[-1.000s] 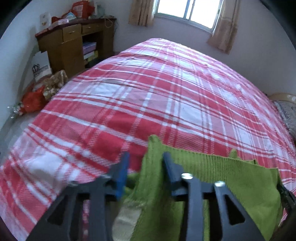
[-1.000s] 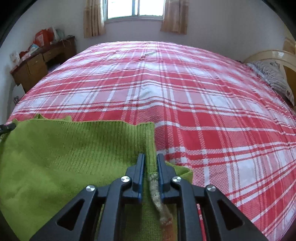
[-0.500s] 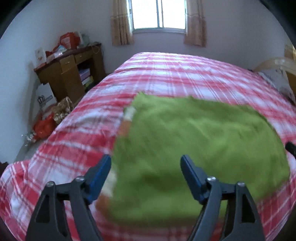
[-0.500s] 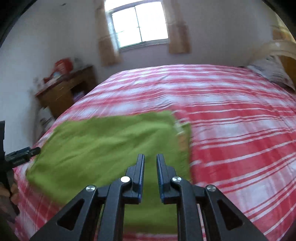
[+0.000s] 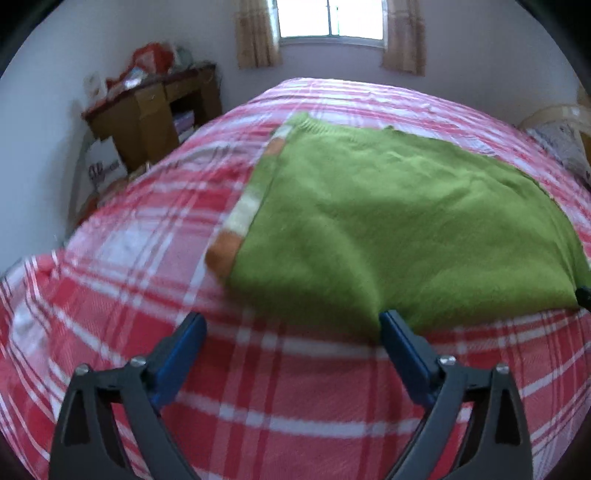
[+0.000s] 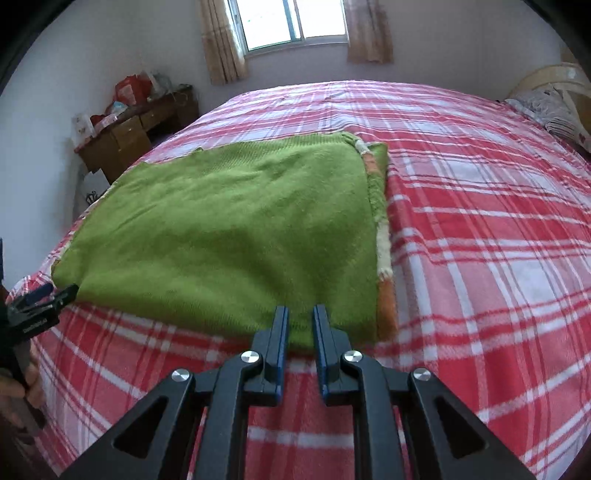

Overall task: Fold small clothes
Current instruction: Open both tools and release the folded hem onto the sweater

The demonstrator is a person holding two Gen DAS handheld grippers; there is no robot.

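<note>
A green knitted sweater (image 5: 399, 221) (image 6: 229, 229) lies folded flat on the red plaid bed (image 5: 295, 406) (image 6: 480, 258), with an orange and cream striped edge showing along its sides. My left gripper (image 5: 291, 328) hovers just short of the sweater's near left corner. Its jaws are opening wide, and only the bedspread shows between them. It also appears at the left edge of the right wrist view as the left gripper (image 6: 40, 299), held by a hand. My right gripper (image 6: 300, 321) is shut at the sweater's near right edge, with no cloth in its narrow gap.
A wooden desk (image 5: 155, 110) (image 6: 136, 133) piled with bags stands against the left wall beside the bed. A curtained window (image 6: 295, 22) is at the far end. A pillow (image 6: 554, 110) lies at the far right by the headboard.
The sweater went from hanging in both grippers to lying flat on the bed. Both grippers drew back toward the near edge; the left one opened wide and let go, and the right no longer pinches cloth.
</note>
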